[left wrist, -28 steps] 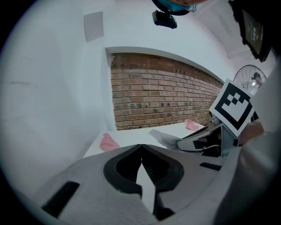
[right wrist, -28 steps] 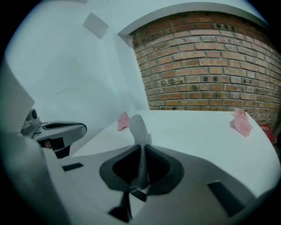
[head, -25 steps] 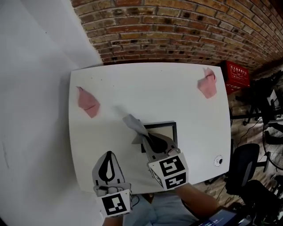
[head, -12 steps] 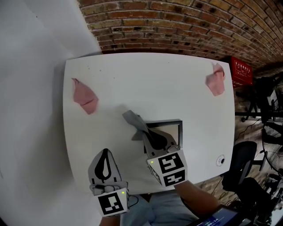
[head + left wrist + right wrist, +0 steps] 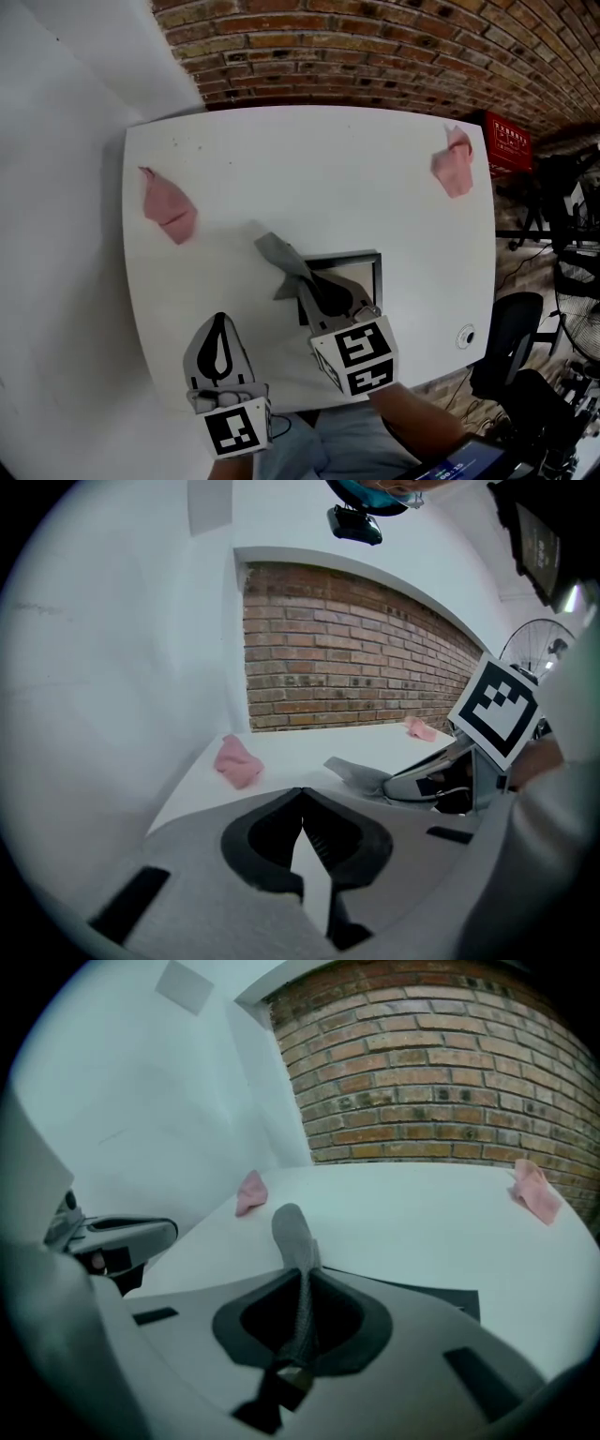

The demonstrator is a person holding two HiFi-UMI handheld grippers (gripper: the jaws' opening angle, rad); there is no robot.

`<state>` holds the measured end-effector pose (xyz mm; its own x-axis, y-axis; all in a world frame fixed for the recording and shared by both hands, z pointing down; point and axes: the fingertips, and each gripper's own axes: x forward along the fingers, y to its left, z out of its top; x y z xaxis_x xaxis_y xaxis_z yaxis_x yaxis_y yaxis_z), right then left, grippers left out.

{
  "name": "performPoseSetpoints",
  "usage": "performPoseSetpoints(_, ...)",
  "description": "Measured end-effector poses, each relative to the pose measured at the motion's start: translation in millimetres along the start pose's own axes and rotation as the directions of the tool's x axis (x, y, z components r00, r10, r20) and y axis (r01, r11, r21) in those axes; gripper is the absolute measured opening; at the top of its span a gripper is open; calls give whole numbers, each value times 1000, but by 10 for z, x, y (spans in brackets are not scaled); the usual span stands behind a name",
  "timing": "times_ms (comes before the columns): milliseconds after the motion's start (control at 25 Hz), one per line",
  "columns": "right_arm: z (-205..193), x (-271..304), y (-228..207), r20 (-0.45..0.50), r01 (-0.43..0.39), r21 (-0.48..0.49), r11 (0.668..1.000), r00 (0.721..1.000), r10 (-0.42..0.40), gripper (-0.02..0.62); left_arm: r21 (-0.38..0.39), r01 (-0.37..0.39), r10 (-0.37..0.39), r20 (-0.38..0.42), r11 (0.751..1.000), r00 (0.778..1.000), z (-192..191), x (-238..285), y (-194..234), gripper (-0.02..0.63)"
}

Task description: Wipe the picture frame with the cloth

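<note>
Brick wall (image 5: pixel 375 56) backs a white desk (image 5: pixel 309 178). Right gripper (image 5: pixel 305 1274) has its fingers closed on the grey cloth (image 5: pixel 277 253), which lies across the far-left corner of the frame (image 5: pixel 378 281), near the desk's near edge. Left gripper (image 5: pixel 302 791) has its fingers closed and empty, left of the frame. Pink rags (image 5: pixel 167 204) lie far left and far right.

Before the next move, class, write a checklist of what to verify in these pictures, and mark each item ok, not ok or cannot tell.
1. Right gripper shut on the grey cloth: ok.
2. Picture frame lying flat on the table: ok.
3. Grey cloth touching the frame's face: cannot tell.
4. Left gripper steadying the frame: not ok; it is shut, empty and apart from the frame.
5. Two pink cloths clear of the frame: ok.
</note>
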<state>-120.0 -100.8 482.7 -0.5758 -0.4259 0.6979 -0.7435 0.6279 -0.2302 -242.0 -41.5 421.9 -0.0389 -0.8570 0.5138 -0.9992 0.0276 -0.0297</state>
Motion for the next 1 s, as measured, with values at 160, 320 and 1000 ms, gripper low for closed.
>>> performPoseSetpoints(160,-13,-21,-59,2,11,13,1000,1000,-11,34,-19,7,-7,-17,1000,1000,5,7,-62,9)
performPoseSetpoints(320,-43,-60,-129,-2,24,19,1000,1000,-24,34,24,16,-17,6,1000,1000,45,21,-99,9)
performPoseSetpoints(1000,-110,-179,-346,7,57,47,997,998,-57,34,42,43,-43,5,998,999,76,59,-319,9)
